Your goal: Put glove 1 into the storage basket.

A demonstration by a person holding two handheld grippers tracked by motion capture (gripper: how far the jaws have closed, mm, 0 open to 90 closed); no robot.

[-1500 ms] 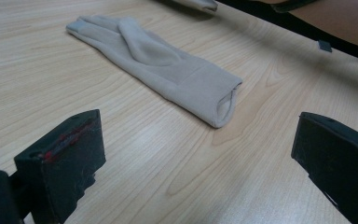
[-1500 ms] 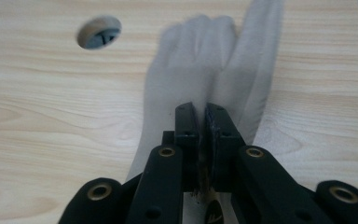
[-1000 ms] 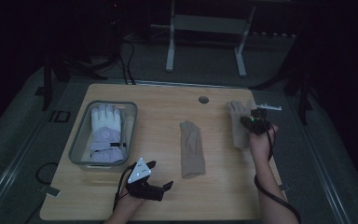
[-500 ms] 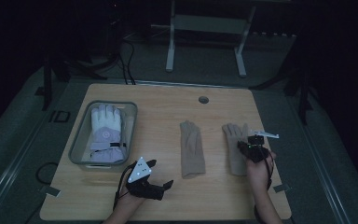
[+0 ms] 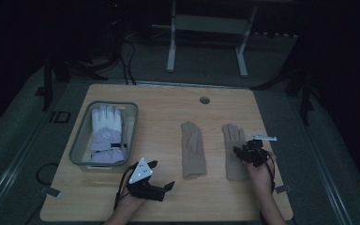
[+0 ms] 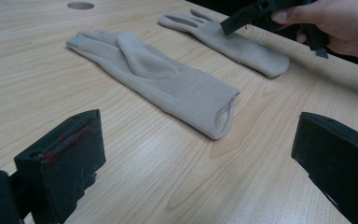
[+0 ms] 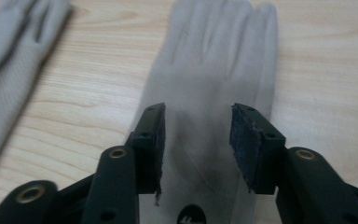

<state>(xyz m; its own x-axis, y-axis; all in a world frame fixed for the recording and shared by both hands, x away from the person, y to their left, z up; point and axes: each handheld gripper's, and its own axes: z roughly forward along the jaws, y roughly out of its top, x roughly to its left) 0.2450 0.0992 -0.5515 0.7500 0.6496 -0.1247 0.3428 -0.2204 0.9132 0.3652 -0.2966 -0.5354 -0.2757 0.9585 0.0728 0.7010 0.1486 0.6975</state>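
**Two beige gloves laid side by side, right tongs parted over one**

On the wooden table [image 5: 168, 101] two beige gloves lie flat, fingers pointing away from the person, near each other but not touching. The right-hand glove [image 5: 234, 152] sits beneath the right tongs [image 5: 244, 152]; in the right gripper view the two black jaws stand apart above the palm of that glove [image 7: 214, 70], with fabric showing in the gap between them, and they pinch nothing. Whether the jaw tips rest on the cloth I cannot tell. The right hand [image 5: 258, 166] holds the tool from the near edge of the table.

The other beige glove [image 5: 192, 149] lies in the middle of the table, cuff open towards the person, its thumb folded across the palm as the left gripper view shows [image 6: 158, 81].

The left tongs [image 5: 160, 175] hover low over the near part of the table, well short of that glove, jaws spread wide and empty.

Off to the left stands a clear plastic bin [image 5: 77, 150] with a thick white winter glove [image 5: 106, 133] lying inside it.
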